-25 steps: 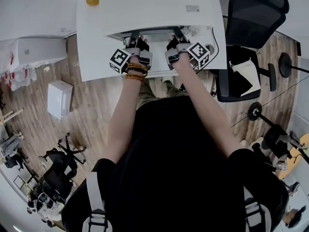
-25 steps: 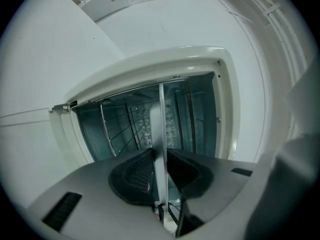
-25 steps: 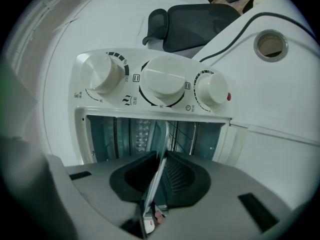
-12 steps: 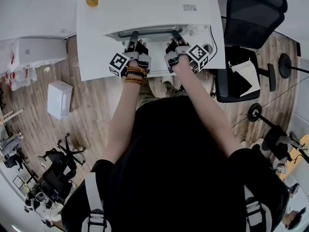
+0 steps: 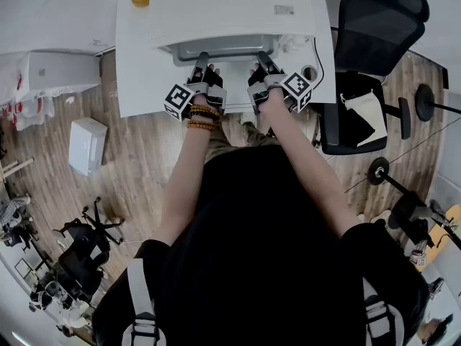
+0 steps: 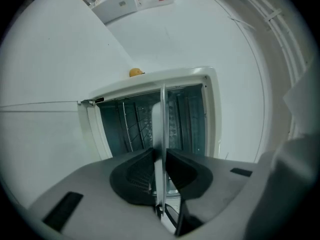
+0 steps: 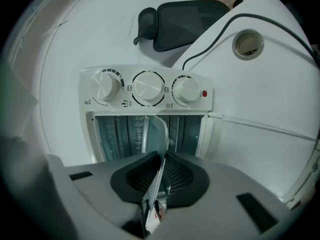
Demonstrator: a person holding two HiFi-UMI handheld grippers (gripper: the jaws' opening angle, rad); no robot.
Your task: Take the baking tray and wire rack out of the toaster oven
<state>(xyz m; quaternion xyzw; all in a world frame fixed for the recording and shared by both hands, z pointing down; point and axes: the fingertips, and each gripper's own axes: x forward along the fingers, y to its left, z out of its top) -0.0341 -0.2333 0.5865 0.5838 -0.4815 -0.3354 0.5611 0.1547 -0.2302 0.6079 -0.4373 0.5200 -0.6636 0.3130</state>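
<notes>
A white table [image 5: 137, 85] stands on a wood floor with an office chair [image 5: 374, 20] at its right, and on it sits the white toaster oven [image 5: 230, 9], its mouth facing us. The grey baking tray [image 5: 227, 49] juts part way out of that mouth, the near edge out over the table and the far part inside the oven. We see the left gripper [image 5: 203, 58] clamped on the tray's near rim left of the middle, and the right gripper [image 5: 259, 56] clamped on the same rim right of the middle. In each gripper view the thin metal edge runs straight between the dark pads, which press on it from both sides. Both pairs of jaws have just been closing tighter on that rim. The tray's long axis runs left to right across the opening, square to the two grippers, and the bulk of it lies directly beyond them on the far side. Neither hand is nearer than the other. We judge that the pull must come straight towards the near side, both hands level and in step, or the tray skews in its guides. Behind the tray, thin wires in the cavity look like the wire rack [image 6: 131, 129], though they may be side guides.
</notes>
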